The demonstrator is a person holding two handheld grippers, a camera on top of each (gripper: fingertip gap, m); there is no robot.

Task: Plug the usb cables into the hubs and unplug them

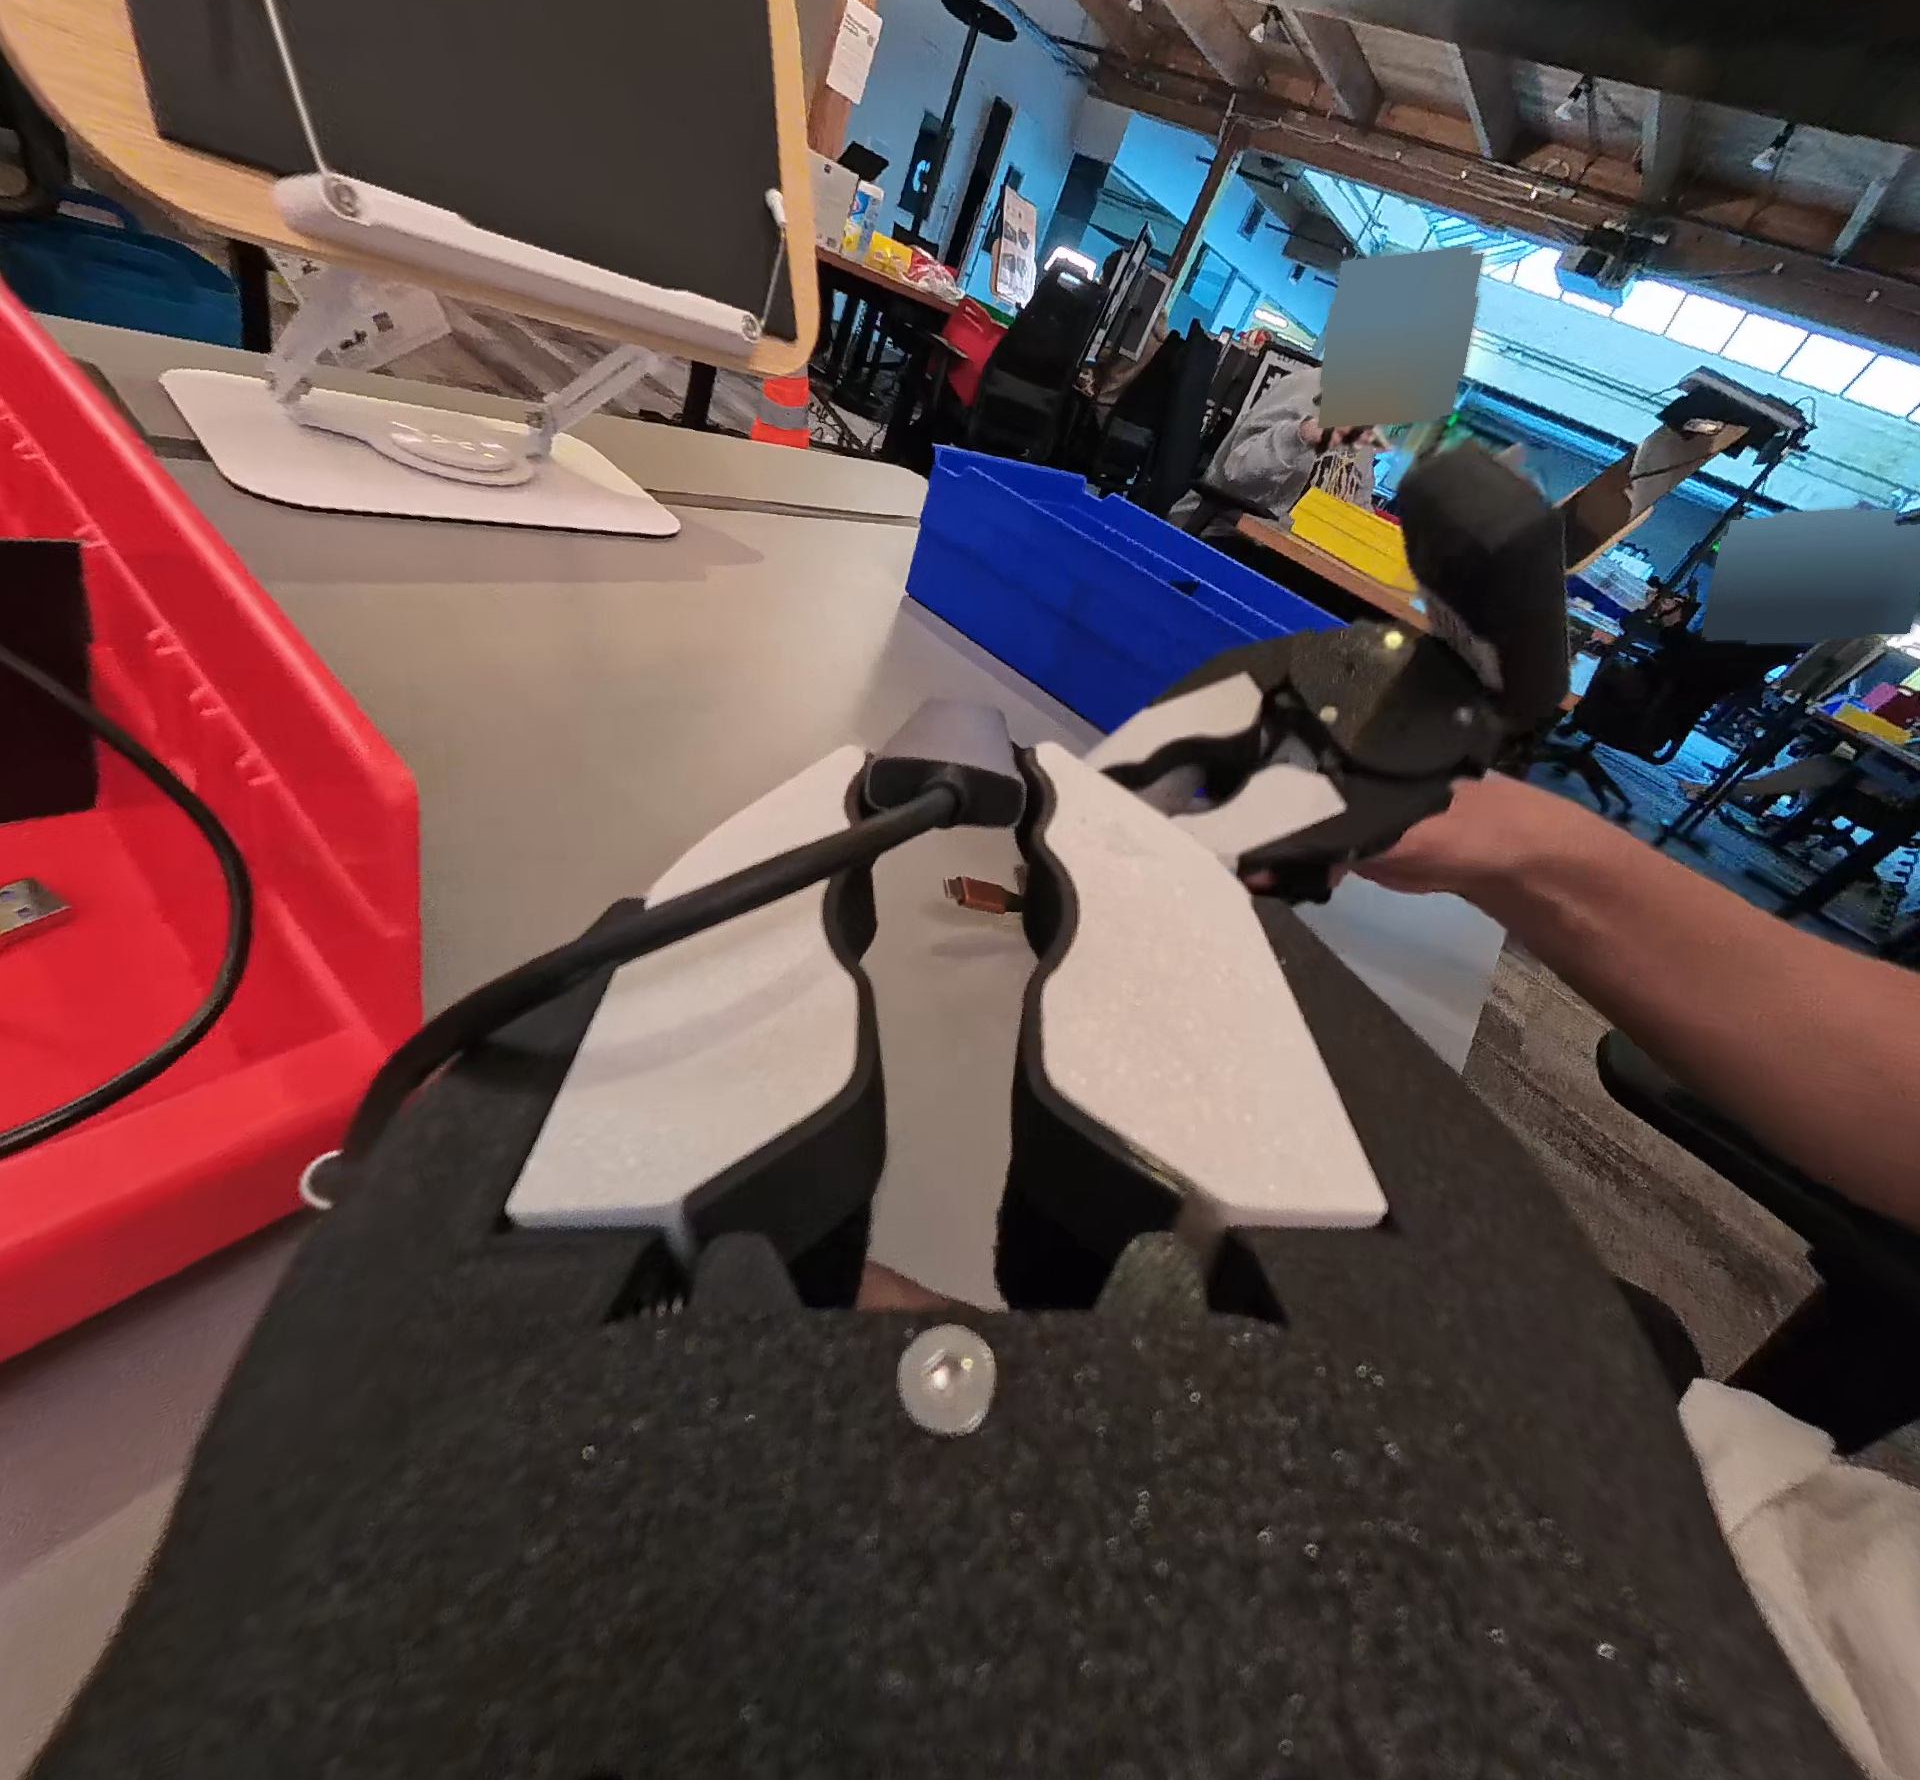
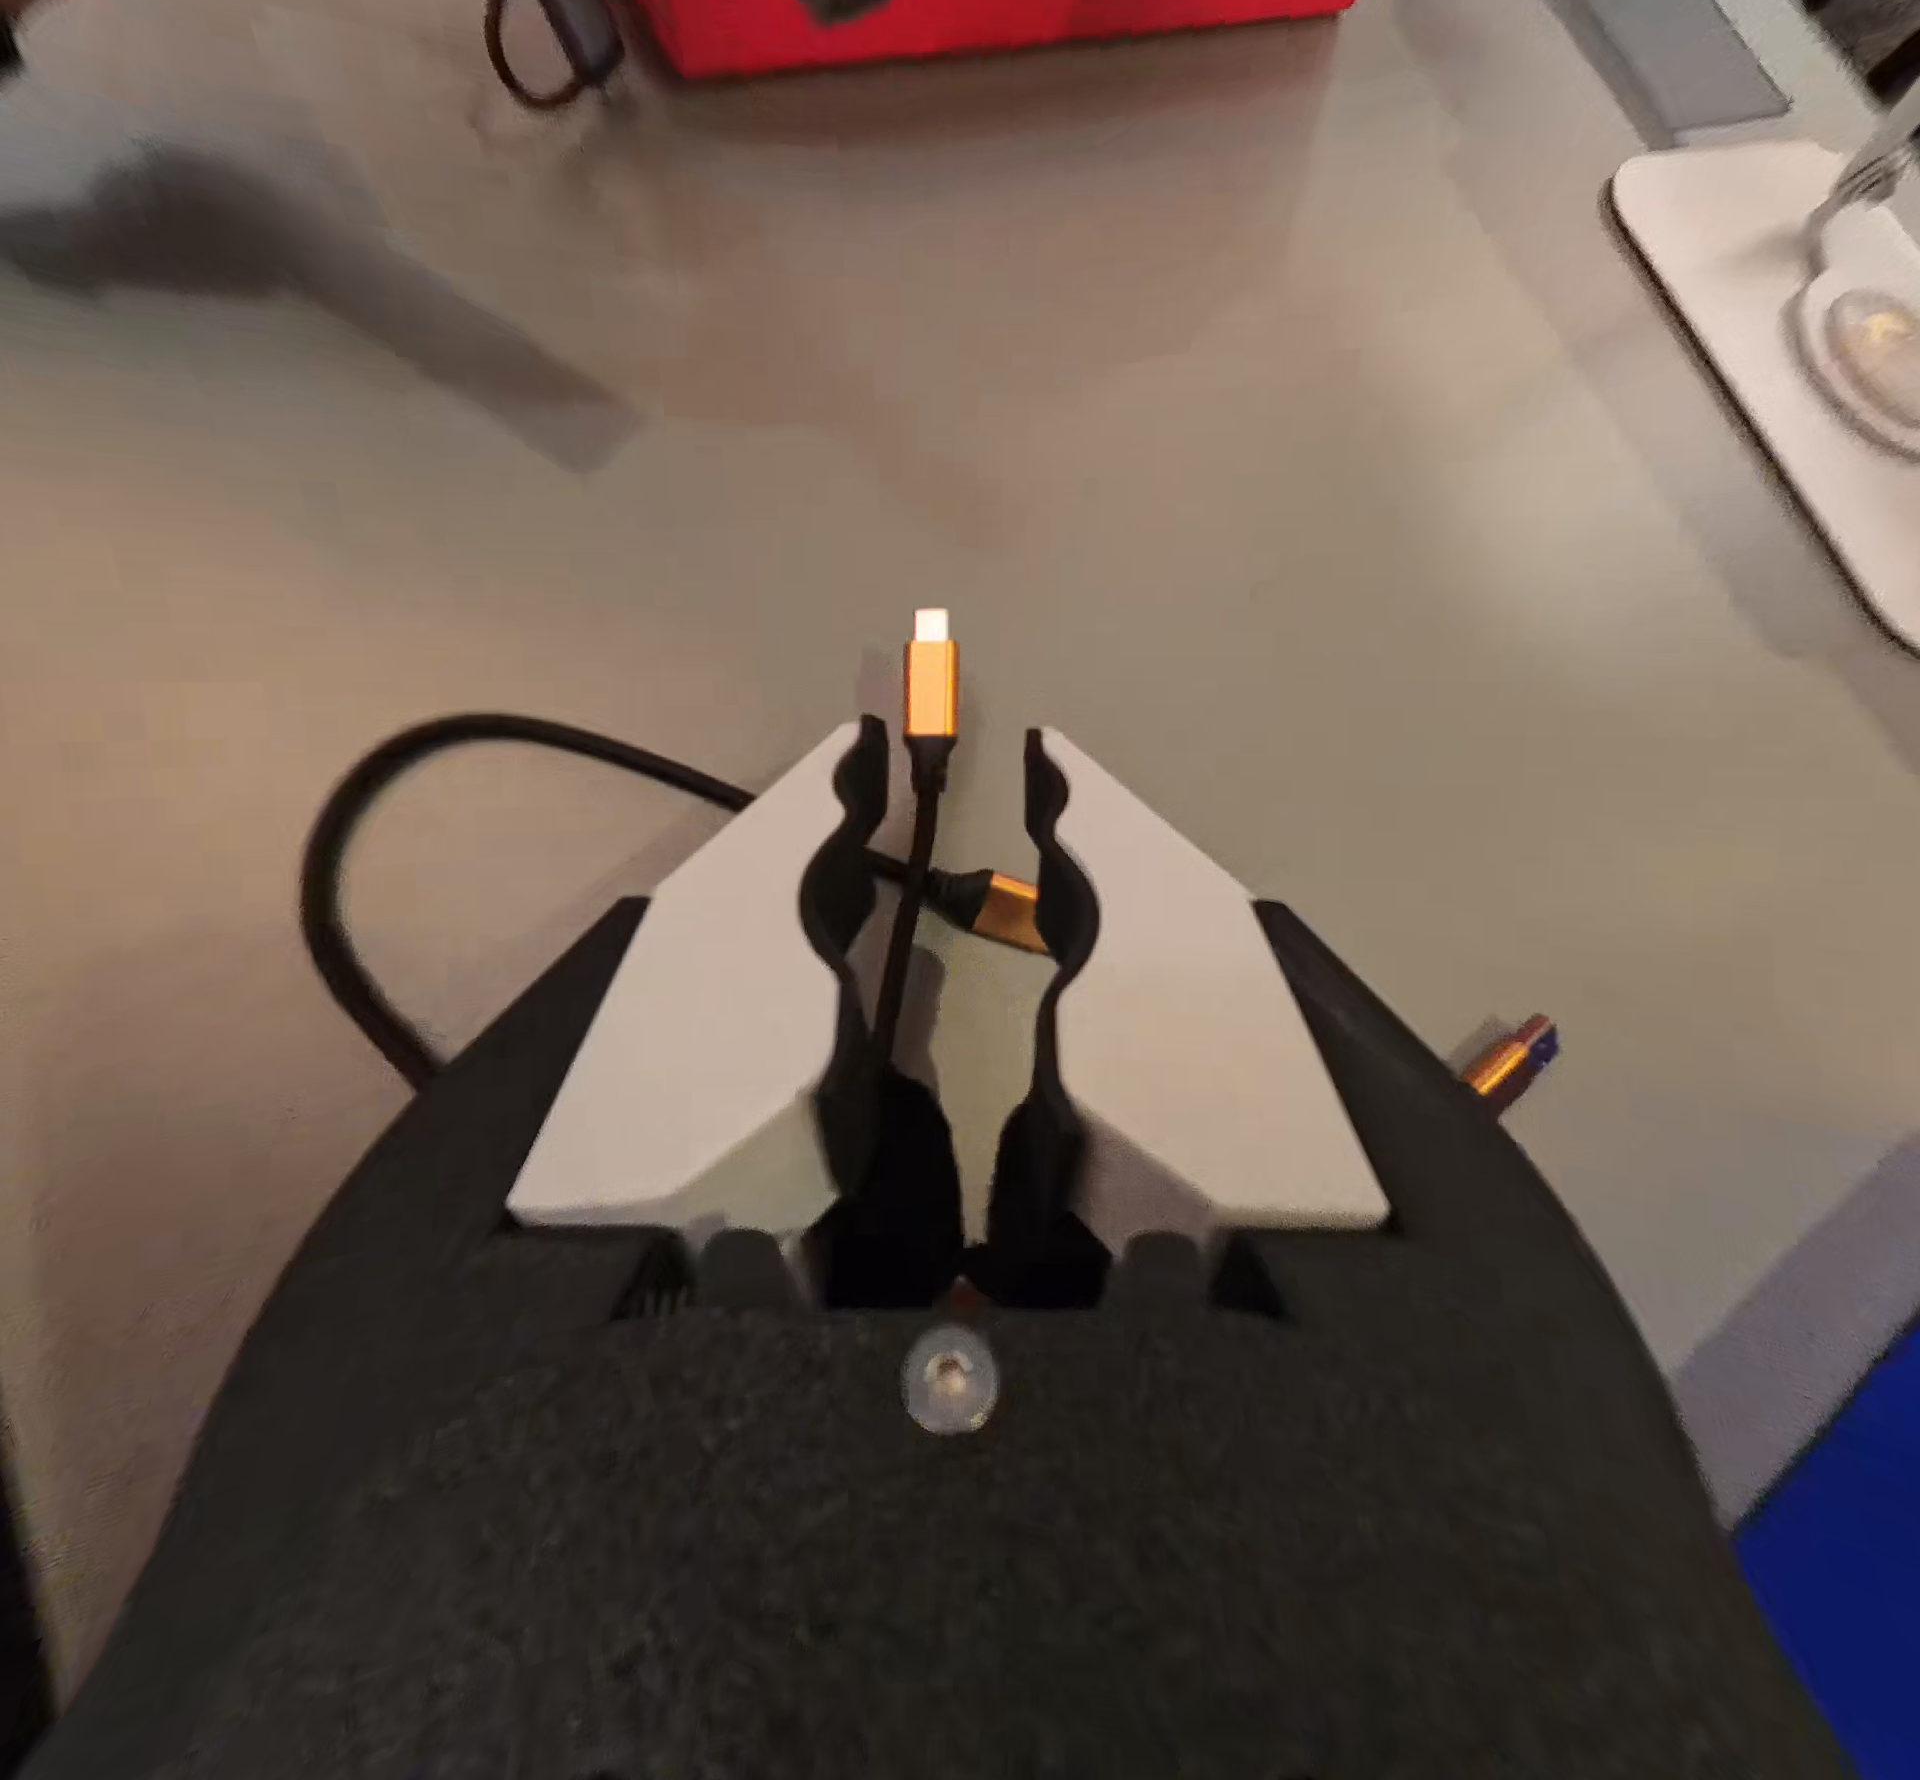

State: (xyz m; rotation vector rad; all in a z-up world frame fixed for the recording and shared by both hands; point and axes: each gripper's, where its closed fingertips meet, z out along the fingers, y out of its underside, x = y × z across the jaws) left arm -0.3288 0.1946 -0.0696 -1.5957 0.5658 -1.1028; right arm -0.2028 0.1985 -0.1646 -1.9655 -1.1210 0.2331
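The grey table (image 2: 1195, 442) carries a red bin (image 1: 208, 899), a blue bin (image 1: 1049, 608), and a white tablet stand (image 1: 416, 442) holding a dark panel.

The left gripper (image 1: 940, 774) is clamped on the grey USB hub (image 1: 951, 743), held above the table with the hub's black lead (image 1: 727, 899) trailing back over the left finger. In the right wrist view the hub's open end shows at the top, in front of the red bin.

The right gripper (image 2: 945, 743) hovers over the table with its jaws apart and nothing pinched. An orange USB-C plug (image 2: 931, 686) lies on the table just past the fingertips, its black cable (image 2: 904, 909) running back between the fingers. A second orange plug (image 2: 1013, 909) lies below the right finger, and a third orange plug with a blue tip (image 2: 1512, 1060) lies further right.

Step in hand, as judged: grasp the USB-C plug. Lower the right gripper and close on the orange shell, not the cable. Keep the plug square to the hub port before insertion.

The red bin holds a black cable (image 1: 208, 899), a silver USB-A plug (image 1: 31, 904), and a dark block (image 1: 42, 681). The contents of the blue bin cannot be seen.
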